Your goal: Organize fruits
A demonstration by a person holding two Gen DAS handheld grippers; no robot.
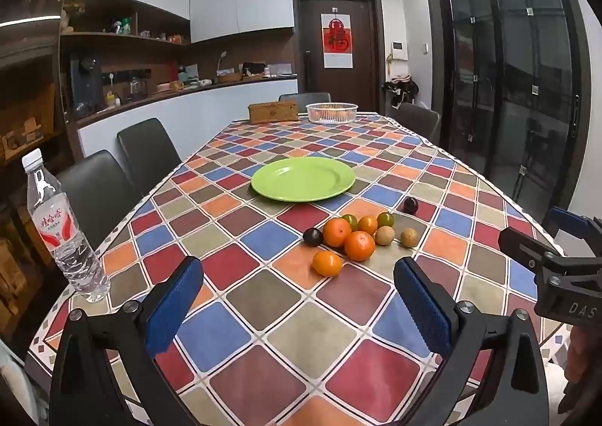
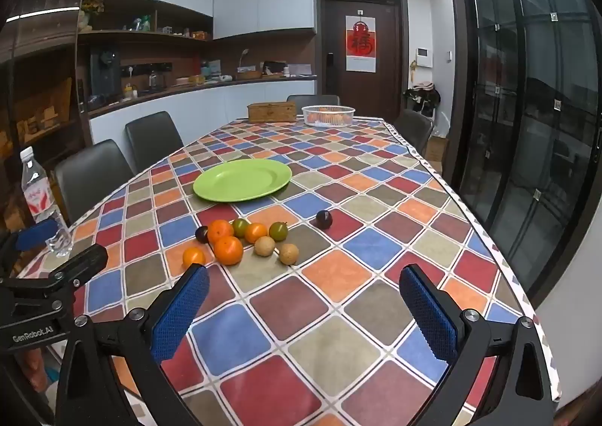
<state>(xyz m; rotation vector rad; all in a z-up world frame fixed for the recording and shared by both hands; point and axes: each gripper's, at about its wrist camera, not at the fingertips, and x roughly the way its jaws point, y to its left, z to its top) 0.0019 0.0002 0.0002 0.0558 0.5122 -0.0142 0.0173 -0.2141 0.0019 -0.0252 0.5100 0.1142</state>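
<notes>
Oranges [image 2: 326, 118] fill the basket [image 2: 328, 110] clearly only in right view.

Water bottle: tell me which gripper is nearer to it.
Left. The left gripper sits just right of the water bottle; the right gripper is farther right, beyond the left one.

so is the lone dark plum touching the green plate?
Apart. In the right wrist view, the dark plum sits on a red tile with tablecloth squares between it and the green plate.
</notes>
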